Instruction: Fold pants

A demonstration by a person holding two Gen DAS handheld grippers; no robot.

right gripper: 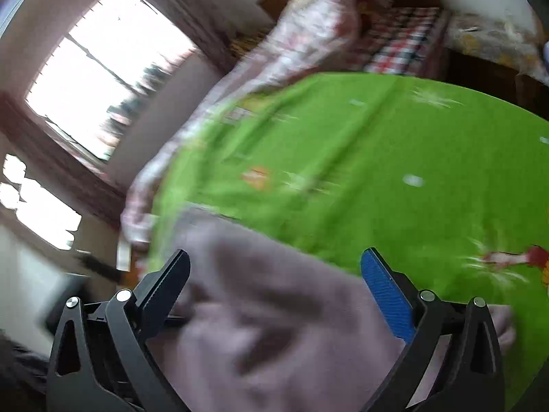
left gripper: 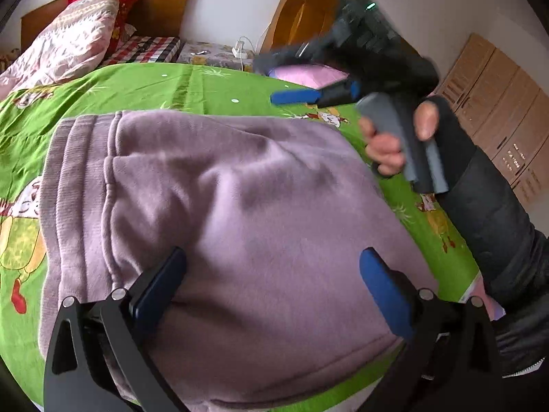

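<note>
Left wrist view: purple pants (left gripper: 240, 213) lay folded on green sheet (left gripper: 178, 86). Left gripper (left gripper: 271, 274) wide, holding nothing. Right gripper (right gripper: 274, 274) wide too, over pants, blurry.

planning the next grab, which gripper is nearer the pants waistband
Left. The left gripper hangs open right over the pants, waistband beside it; the right gripper, also open, is off past their far edge.

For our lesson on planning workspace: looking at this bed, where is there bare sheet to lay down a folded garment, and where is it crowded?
Free: the green sheet beyond the purple pants, up to the far edge, and a strip to the left of the waistband. Crowded: the near middle under the pants, the quilt at far left, and the right side, where the right gripper and hand hang.
</note>
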